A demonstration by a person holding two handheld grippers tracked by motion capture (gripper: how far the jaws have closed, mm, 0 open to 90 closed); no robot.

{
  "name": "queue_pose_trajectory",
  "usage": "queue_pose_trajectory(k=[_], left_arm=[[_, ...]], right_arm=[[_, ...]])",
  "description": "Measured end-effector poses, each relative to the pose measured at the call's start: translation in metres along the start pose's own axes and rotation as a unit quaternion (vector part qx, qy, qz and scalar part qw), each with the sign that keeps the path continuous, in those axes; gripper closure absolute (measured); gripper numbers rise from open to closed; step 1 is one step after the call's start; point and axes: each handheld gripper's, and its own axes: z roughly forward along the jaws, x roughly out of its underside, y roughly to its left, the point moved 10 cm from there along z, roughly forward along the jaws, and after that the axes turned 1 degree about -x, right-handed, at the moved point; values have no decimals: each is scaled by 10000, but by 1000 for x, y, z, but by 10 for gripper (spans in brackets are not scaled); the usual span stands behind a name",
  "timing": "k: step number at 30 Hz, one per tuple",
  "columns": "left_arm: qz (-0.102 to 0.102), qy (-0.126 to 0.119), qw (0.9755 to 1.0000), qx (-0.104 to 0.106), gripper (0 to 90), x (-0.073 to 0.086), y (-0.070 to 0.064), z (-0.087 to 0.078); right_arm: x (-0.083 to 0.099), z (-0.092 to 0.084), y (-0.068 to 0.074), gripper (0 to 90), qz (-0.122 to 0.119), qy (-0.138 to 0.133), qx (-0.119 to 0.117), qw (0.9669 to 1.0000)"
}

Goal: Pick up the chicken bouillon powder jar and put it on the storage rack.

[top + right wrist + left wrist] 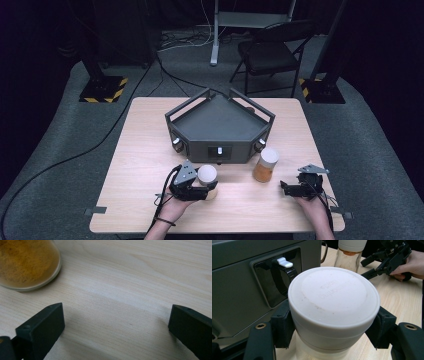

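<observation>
Far left of the action, the left gripper (209, 189) is seen low at the front of the wooden table (145, 150), and a white-lidded jar (207, 179) is clamped in it: in the left gripper view the two black pads are pressed flat against opposite sides of the jar's white cap (333, 298), so the jaws are closed down onto it with nothing to spare. The jar is kept upright, long axis pretty much vertical, lid pointed up toward the camera, base down near the tabletop; whether the base is actually touching the wood can't be told. It's parked just in front of the grey angular box (220, 127), right by the recessed panel with the small white toggle (284, 262). A bit further right, a second jar (265, 165) filled with orange-brown powder is stood upright on the table, also white-capped, near the box's front right corner. Furthest right, the right gripper (284, 188) is held just above the table, well apart from the clamped jar; its jaws are spread wide with nothing but bare wood between them.
</observation>
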Motion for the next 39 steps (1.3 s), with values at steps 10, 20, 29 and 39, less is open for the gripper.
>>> queue_pose_trajectory(k=[10, 20, 29, 39], left_arm=[[-27, 56, 10000, -2, 337, -1, 1, -2], [-90, -90, 9999, -33, 337, -8, 5, -11], [-14, -216, 9997, -70, 337, -25, 7, -19], [47, -332, 9994, -112, 337, -45, 11, -25]], right_arm=[[0, 0, 0, 0, -5, 3, -4, 10000], [0, 0, 0, 0, -6, 1, -5, 10000], [0, 0, 0, 0, -7, 3, -5, 10000], [0, 0, 0, 0, -8, 4, -7, 10000]])
